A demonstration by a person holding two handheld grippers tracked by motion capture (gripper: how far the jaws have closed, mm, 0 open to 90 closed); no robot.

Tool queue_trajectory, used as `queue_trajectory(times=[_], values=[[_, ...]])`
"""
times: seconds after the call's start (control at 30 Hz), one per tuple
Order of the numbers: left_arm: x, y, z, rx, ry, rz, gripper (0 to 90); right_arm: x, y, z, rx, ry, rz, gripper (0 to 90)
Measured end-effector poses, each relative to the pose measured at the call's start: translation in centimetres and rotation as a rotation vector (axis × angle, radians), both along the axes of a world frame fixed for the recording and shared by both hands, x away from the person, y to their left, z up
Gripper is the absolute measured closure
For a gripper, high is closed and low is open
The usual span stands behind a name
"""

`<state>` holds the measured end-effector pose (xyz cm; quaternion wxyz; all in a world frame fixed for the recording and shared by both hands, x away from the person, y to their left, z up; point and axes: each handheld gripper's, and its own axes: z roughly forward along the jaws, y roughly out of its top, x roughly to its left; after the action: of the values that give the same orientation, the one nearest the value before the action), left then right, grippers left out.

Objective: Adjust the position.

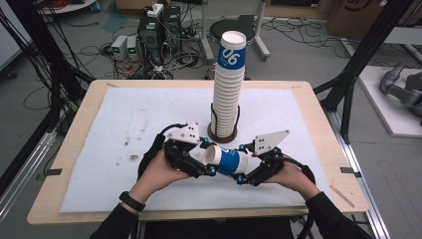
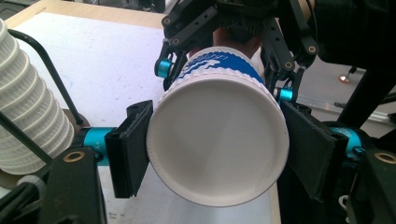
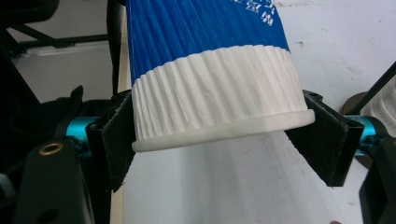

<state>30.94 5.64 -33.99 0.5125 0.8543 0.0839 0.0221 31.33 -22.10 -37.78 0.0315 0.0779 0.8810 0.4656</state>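
Observation:
A blue-and-white ribbed paper cup (image 1: pixel 229 160) lies on its side just above the white mat, held between both grippers. My left gripper (image 1: pixel 209 158) is shut on its white base end, and in the left gripper view the flat bottom of the cup (image 2: pixel 217 140) faces the camera with both pads of the left gripper (image 2: pixel 219 154) pressed on its sides. My right gripper (image 1: pixel 241 164) grips the other end. In the right gripper view the pads of the right gripper (image 3: pixel 222 135) press on the cup (image 3: pixel 210 93) at its rolled rim. The right gripper (image 2: pixel 233 28) also shows beyond the cup.
A tall stack of the same cups (image 1: pixel 229 84) stands upside down in a black wire holder (image 1: pixel 222 134) just behind the grippers, near the left gripper's side (image 2: pixel 28 107). The white mat (image 1: pixel 149 114) covers the wooden table (image 1: pixel 89 99). Cables and equipment lie on the floor beyond.

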Motion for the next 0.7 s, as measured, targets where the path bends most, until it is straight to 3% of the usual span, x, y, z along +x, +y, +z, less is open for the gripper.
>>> queue_trajectory(times=[0.1,0.17,0.33,0.53,0.7], values=[[0.1,0.1,-0.1,-0.018,-0.007,-0.013,29.5,-0.1,0.0,0.0,0.001,-0.015,-0.002,17.2],[0.2,0.4,-0.1,-0.055,-0.013,-0.014,29.6,0.0,-0.1,0.1,0.025,-0.011,-0.006,15.9],[0.6,1.6,-0.1,-0.203,-0.001,-0.005,29.7,0.2,-1.1,0.7,0.160,0.005,-0.032,14.9],[0.7,2.4,-0.2,-0.331,0.009,0.012,29.7,0.4,-2.0,1.4,0.310,0.052,-0.051,14.1],[0.7,2.3,-0.5,-0.378,0.009,0.018,29.7,0.3,-1.8,1.4,0.356,0.066,-0.075,13.9]])
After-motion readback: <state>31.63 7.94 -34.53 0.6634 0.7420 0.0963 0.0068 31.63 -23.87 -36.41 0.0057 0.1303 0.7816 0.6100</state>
